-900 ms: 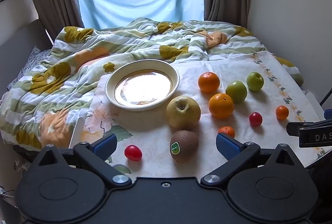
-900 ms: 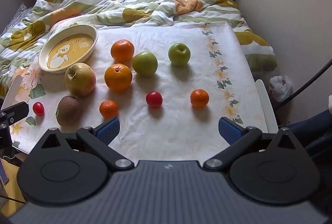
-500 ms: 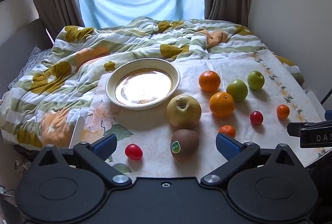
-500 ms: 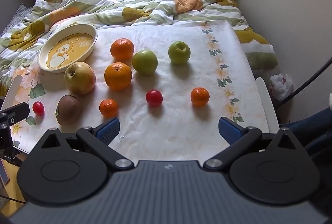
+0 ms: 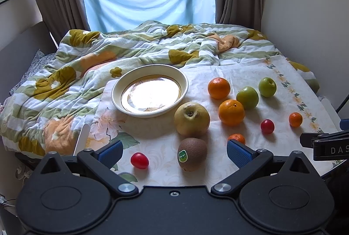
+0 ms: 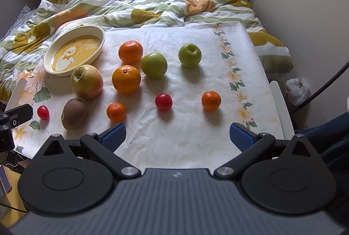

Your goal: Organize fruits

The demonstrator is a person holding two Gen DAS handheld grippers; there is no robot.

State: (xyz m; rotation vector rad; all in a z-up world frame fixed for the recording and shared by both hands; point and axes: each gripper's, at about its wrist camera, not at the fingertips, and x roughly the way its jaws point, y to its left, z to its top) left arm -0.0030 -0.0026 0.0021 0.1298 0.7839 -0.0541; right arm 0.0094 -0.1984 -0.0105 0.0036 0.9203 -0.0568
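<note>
Rumpled bedding is filling the room, and I am looking across a floral cloth spread over it. Largest first: the empty plate is sitting at ten o'clock, the yellow apple just beside it, the kiwi nearest. My left gripper and right gripper are both gaping wide, holding nothing. I am judging the kiwi easiest: approach slowly, straddling it. Glare is hiding the plate's picture.

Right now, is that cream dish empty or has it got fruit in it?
Empty. The dish shows its bare printed bottom; all fruit lies outside on the cloth.
</note>
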